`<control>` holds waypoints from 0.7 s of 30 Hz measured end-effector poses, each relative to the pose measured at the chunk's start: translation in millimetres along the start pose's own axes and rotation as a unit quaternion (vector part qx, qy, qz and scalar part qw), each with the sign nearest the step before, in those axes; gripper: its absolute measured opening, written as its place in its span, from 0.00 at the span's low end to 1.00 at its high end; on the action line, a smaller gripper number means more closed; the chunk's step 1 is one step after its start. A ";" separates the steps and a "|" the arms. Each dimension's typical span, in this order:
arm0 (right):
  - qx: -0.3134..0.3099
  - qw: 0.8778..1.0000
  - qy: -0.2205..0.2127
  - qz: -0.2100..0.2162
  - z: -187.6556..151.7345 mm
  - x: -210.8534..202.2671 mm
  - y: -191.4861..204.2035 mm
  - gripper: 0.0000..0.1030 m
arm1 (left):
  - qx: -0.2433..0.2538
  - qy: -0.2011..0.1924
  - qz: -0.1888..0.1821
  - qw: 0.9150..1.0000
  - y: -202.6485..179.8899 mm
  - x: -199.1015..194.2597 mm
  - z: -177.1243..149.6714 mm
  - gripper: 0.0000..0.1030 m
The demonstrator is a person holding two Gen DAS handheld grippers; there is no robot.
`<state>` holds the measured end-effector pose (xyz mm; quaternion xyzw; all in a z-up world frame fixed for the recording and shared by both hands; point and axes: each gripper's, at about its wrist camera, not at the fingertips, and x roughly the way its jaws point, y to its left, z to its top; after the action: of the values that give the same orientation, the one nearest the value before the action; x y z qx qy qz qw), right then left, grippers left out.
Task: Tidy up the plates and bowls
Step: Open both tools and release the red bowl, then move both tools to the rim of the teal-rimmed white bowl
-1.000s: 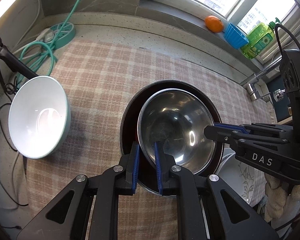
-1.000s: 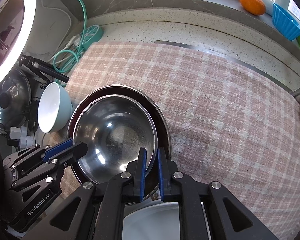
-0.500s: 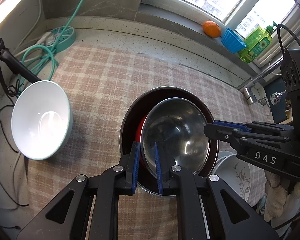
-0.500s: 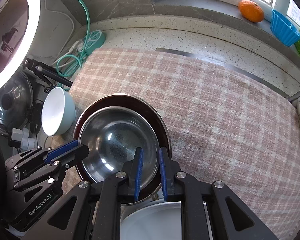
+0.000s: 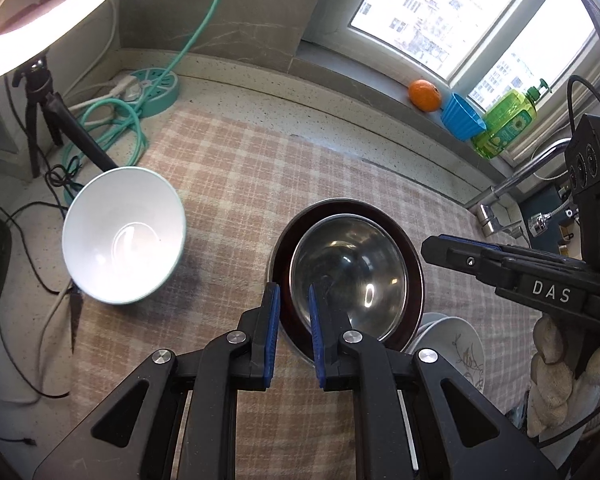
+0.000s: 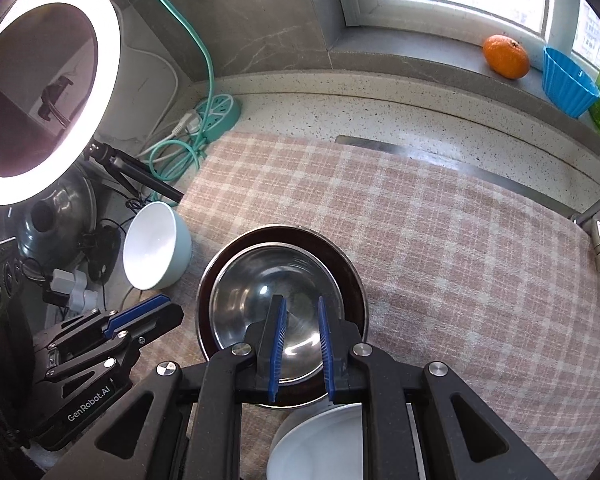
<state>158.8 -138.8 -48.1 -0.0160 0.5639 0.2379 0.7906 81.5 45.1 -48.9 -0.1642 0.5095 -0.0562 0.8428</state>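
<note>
Steel first: the shiny stainless-steel bowl sits nested in the dark brown round dish, mid-cloth on the pink checked cloth. At five o'clock of that stack the white patterned plate pokes out from under it. The white-lined pale teal bowl waits at nine o'clock, well apart.

My left gripper is all but closed, with the steel rim showing in the slit. Whether the pads pinch it, I cannot tell. My right gripper hangs over the bowl's inside at six o'clock, jaws a slit apart, clamping nothing.

The danger, I reckon: if my left pads do bite, any lift drags the steel bowl up lopsided and it clatters. And a stack perched on that plate's edge may rock or slide.
</note>
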 end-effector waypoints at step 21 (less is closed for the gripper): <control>0.006 0.996 -0.009 0.094 0.7 2.0 49.9 0.16 | -0.200 -0.056 0.001 0.978 127.4 -51.3 -56.7 0.12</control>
<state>140.2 -93.6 -37.5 0.0437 0.5569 0.3078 0.7702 -1.9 165.8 -72.6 -0.3320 0.4629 0.0570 0.8199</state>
